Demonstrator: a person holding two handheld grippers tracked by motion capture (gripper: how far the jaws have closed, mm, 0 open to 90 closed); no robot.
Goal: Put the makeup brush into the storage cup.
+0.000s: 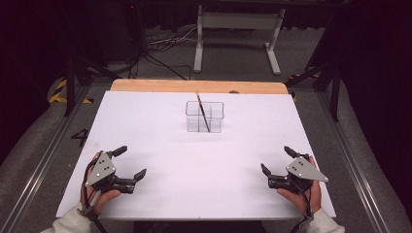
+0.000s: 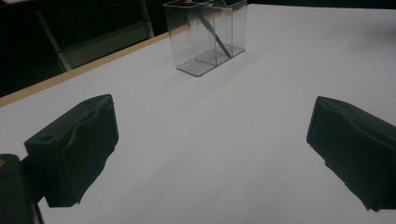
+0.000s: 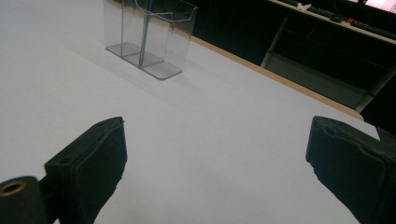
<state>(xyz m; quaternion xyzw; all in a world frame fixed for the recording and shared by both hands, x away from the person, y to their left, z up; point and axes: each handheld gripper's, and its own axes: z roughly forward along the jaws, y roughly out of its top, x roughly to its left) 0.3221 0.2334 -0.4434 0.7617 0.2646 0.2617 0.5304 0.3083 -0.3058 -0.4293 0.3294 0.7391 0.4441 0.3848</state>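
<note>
White sheeting covers the worktop (image 1: pixel 160 126) in the high view, with a strip of light wood showing along its far edge. No brand, label or writing can be read on anything here. A clear plastic two-compartment holder (image 1: pixel 204 117) stands upright toward the far middle of the worktop. One thin dark stick with an orange tip (image 1: pixel 202 112) leans inside it, tip uppermost and above the rim; which compartment it stands in cannot be told from this view. The left gripper (image 1: pixel 132 162) rests at the near left, held in a hand, jaws spread wide and holding nothing. The right gripper (image 1: pixel 276 160) rests at the near right, likewise held in a hand, jaws wide and empty. Both are well apart from the holder. A white metal frame (image 1: pixel 238 36) stands on the grey floor beyond the worktop.

Left gripper view: the two black jaws stand far apart over bare white sheeting, nothing between them. The holder (image 2: pixel 208 37) stands ahead, its floor empty apart from the stick (image 2: pixel 215 35), which slants across the middle divider region.

Right gripper view: the jaws again stand wide, gripping nothing. The holder (image 3: pixel 147 37) stands ahead at upper left, two compartments visible through its clear walls; the stick (image 3: pixel 143 42) shows as a faint grey line near the divider. No marking is legible on the plastic.
</note>
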